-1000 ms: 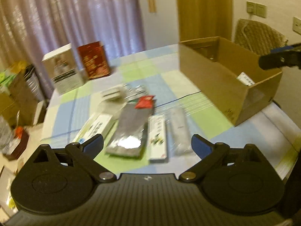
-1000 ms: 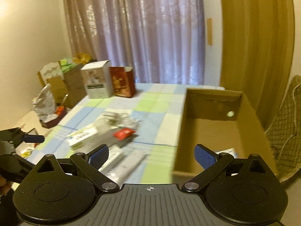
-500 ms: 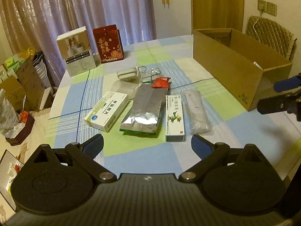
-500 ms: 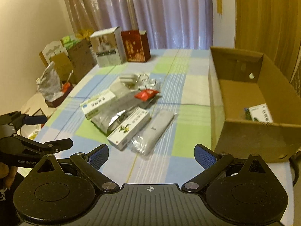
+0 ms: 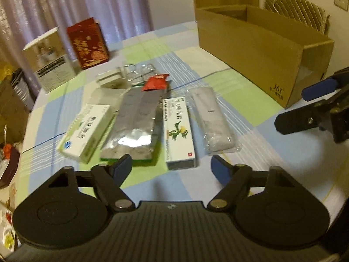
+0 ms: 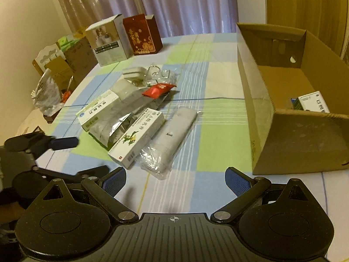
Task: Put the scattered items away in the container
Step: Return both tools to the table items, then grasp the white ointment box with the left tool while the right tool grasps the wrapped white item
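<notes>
Both tools were over the near edge of the table [image 6: 220, 72], and neither carried anything. The left gripper [image 5: 171, 167] had its jaws spread wide and empty, and so did the right gripper [image 6: 175, 180]. This looked like the reaching step of the tidying — a fresh pick being lined up, nothing yet seized.

The scattered items lay in a loose cluster around the middle of the table. Closest to the near edge were the green-printed carton [image 5: 178, 131] and, just beside it on the container side, the clear-wrapped grey pack [image 5: 211, 120]. The foil pouch [image 5: 135, 124] lay on the carton's other side, touching or overlapping it, with the white-and-green box [image 5: 87, 131] beyond that, toward the left edge. A red sachet [image 6: 158, 89] rested on the far end of the pouch, and some wire clips and a small pale box sat behind it, too blurred to tell apart properly.

The cardboard box [image 6: 257, 118] stood open along the right edge, with one small carton [image 6: 312, 102] already inside at its near end — so most of the job remained.

The next move probably called for the left gripper to drop over the carton's narrow end, straddling its width, and close before lifting clear of the pouch. The wrapped pack seemed the natural pick for the right gripper; its slack film may slip.
</notes>
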Available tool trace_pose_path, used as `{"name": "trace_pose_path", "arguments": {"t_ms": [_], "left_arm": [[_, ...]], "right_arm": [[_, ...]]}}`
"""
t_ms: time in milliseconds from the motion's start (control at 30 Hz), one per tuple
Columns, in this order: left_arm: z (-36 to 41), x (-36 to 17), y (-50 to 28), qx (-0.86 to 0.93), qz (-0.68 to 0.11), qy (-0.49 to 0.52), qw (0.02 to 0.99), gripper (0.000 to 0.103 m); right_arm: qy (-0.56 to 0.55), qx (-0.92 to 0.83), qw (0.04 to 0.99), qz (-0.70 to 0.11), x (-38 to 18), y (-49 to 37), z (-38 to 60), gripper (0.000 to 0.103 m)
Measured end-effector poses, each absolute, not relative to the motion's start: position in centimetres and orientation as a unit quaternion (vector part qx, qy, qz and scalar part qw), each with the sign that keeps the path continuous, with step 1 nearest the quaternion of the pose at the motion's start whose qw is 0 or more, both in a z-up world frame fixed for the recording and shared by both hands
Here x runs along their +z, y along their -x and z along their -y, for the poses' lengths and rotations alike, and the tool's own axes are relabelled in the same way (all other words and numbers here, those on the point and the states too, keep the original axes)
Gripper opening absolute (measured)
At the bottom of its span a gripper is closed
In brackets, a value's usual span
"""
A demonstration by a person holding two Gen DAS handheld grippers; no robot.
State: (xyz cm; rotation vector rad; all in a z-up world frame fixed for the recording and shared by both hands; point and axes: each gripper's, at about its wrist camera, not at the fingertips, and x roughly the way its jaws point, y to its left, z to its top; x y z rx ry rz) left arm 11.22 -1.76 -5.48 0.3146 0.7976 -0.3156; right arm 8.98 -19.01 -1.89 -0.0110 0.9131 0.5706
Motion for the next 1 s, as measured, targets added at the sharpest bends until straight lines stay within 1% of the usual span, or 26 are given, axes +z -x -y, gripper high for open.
{"name": "trace_pose_path", "arguments": {"t_ms": [33, 100, 233, 367, 700, 867, 933, 967, 1000], "left_arm": [[2.0, -5.9, -11.8, -0.156, -0.389, -0.154, 0.895, 0.069], [2.3, -6.8, -12.8, -0.163, -0.399, -0.155, 0.889, 0.059], [2.5, -8.1, -14.1, -0.169, -0.408, -0.154, 0.884, 0.049], [2.7, -8.8, -15.0, -0.177, -0.413, -0.152, 0.88, 0.034], [1.7, -7.8, -13.7, -0.155, -0.444, -0.147, 0.87, 0.034], [1.0, -7.7, -13.7, -0.143, -0.449, -0.143, 0.87, 0.035], [0.8, -7.7, -13.9, -0.14, -0.451, -0.141, 0.87, 0.036], [0.8, -7.8, -13.9, -0.139, -0.451, -0.142, 0.87, 0.041], [0.8, -7.8, -13.9, -0.139, -0.451, -0.144, 0.87, 0.042]], "right_arm": [[0.003, 0.271, 0.858, -0.436, -2.1, -9.2, 18.9, 0.102], [-0.001, 0.271, 0.857, -0.439, -2.6, -9.7, 18.7, 0.102], [-0.004, 0.272, 0.854, -0.443, -3.6, -10.7, 18.1, 0.102], [-0.005, 0.272, 0.852, -0.447, -4.3, -11.4, 17.4, 0.102], [-0.003, 0.252, 0.85, -0.462, -6.0, -13.9, 14.8, 0.101], [0.02, 0.237, 0.852, -0.467, -7.3, -15.3, 12.6, 0.101], [0.034, 0.232, 0.851, -0.47, -7.9, -15.7, 11.7, 0.101], [0.046, 0.23, 0.851, -0.47, -8.2, -15.7, 11.3, 0.101], [0.06, 0.23, 0.851, -0.468, -8.4, -15.7, 10.9, 0.097]]}}
